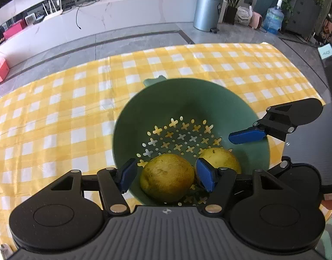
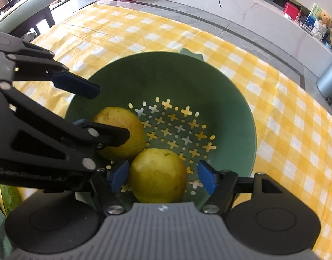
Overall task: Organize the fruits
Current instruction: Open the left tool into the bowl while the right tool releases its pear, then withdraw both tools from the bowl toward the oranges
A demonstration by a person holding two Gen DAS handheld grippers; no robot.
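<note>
Two yellow-green fruits, prob. lemons, sit side by side in a green colander [image 1: 187, 99] w/ cross-shaped and round holes in its floor; the colander stands on a bench under a yellow-and-white checked cloth [image 1: 57, 108], toward the bench's near edge, its small tab handle pointing at the far edge. Left tongs [image 1: 166, 174] hang steeply down into the colander, blue pads apart, straddling the duller, brown-speckled lemon [image 1: 167, 176]; a gap shows on the left pad's side, the other pad sits v. close to the peel, contact there can't be told. No clamping visible. Right tongs [image 2: 163, 176] also point down into the colander, pads apart, around the brighter lemon [image 2: 158, 174]; left pad is just beside the peel, right pad stands clearly off it, so that fruit rests loose on the colander floor. The two lemons touch or nearly touch. In the right wrist view the left tongs come in from the left side, one finger crossing in front of the speckled lemon [image 2: 120, 132], the other above the colander rim [image 2: 83, 99]. A green striped object, maybe a melon or cucumber [image 2: 11, 197], peeks out at the near left of the bench in that view, mostly hidden. Beyond the far edge: grey tiled floor, a long white counter, a metal bin [image 1: 207, 10].
</note>
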